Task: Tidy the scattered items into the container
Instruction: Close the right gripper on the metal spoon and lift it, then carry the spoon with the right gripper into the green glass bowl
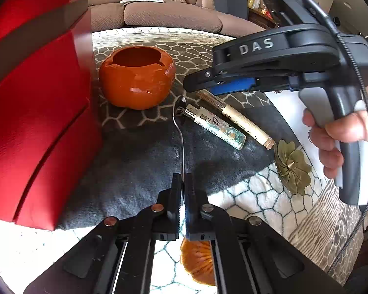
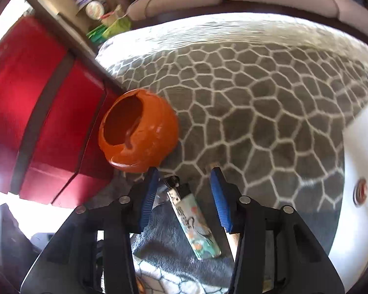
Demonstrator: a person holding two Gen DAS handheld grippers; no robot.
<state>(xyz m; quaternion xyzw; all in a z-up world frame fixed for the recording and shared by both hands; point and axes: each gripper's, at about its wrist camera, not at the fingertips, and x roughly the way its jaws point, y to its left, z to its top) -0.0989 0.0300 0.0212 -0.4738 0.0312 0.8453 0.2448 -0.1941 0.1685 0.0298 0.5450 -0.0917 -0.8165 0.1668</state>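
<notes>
The left gripper (image 1: 183, 186) has its jaws clamped on the thin metal spoon (image 1: 181, 132), ready to lift it. Its bowl lies just beside the round orange ceramic pot (image 1: 137, 79). The right gripper (image 2: 184, 196) hovers with jaws apart over the printed lighter (image 2: 193, 223), near that pot.
</notes>
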